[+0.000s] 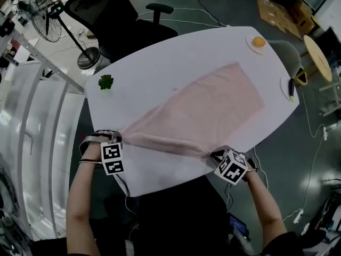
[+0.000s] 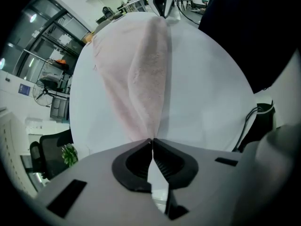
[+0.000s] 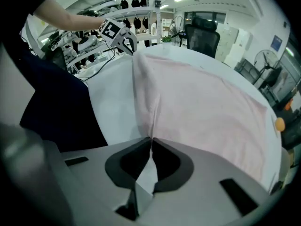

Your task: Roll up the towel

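1. Here, note the pink towel point(image 1: 208, 108) spread across the table point(image 1: 160, 57), hem bunched along its near edge.
2. Find left tool point(image 2: 152, 140) and right tool point(image 3: 151, 138) clamped tight on the hem's ends.
3. Expect soft, light, floppy cloth; grip both corners evenly.

Overhead head view, low gripper views, shared towel point(image 1: 202, 111)

The towel point(image 1: 213, 105) is nappy cloth — the table point(image 1: 160, 63) smooth, matt.

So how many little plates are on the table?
2. One plate sits at the far end of the table with an orange thing; the other plate lies nearer, at the right edge, with a dark stick. None looks hidden.
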A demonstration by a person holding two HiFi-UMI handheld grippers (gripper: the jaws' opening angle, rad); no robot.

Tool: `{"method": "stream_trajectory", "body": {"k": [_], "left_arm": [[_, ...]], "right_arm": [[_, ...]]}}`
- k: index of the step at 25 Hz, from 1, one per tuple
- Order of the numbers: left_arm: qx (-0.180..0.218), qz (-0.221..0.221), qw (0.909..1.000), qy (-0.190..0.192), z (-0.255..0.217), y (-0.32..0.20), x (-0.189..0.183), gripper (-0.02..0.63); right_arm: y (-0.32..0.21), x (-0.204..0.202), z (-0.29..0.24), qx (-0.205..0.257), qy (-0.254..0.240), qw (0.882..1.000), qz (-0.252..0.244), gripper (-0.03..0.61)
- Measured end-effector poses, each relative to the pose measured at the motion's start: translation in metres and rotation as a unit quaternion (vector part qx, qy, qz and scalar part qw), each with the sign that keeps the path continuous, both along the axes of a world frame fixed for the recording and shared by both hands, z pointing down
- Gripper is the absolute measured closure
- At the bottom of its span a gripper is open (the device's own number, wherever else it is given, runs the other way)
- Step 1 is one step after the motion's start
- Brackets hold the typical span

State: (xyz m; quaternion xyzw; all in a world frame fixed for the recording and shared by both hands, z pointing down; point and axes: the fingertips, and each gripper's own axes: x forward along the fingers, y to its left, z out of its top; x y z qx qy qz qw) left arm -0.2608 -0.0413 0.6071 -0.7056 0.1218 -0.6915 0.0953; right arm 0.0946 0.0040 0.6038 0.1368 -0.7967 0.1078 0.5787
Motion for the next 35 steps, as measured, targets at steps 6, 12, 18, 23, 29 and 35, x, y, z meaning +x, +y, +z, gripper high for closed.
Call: {"method": "stream_trajectory", "body": {"k": [6, 12, 18, 23, 29, 35], "left_arm": [[-0.082, -0.013, 0.9964, 0.016, -0.005, 0.059, 0.001, 0.594], [-0.043, -0.03, 0.9984, 0.02, 0.008, 0.05, 0.002, 0.592], [0.012, -0.063, 0.9953, 0.072, -0.017, 0.039, 0.002, 0.391], [0.013, -0.003, 0.9952, 0.097, -0.029, 0.067, 0.031, 0.39], [0.02, 0.034, 0.9949, 0.093, -0.006, 0.07, 0.06, 0.427], [0.043, 0.048, 0.996, 0.062, 0.007, 0.052, 0.061, 0.516]], "right_arm": [[0.024, 0.01, 0.0, -0.061, 0.019, 0.998, -0.026, 0.552], [0.02, 0.012, 0.017, -0.075, 0.007, 0.996, 0.042, 0.548], [0.007, 0.016, -0.01, 0.018, -0.012, 0.999, 0.047, 0.336], [0.023, -0.01, -0.03, 0.077, -0.032, 0.996, -0.042, 0.337], [0.038, -0.044, -0.005, 0.08, -0.031, 0.99, -0.108, 0.355], [0.025, -0.044, 0.005, 0.087, -0.023, 0.993, -0.082, 0.428]]}}
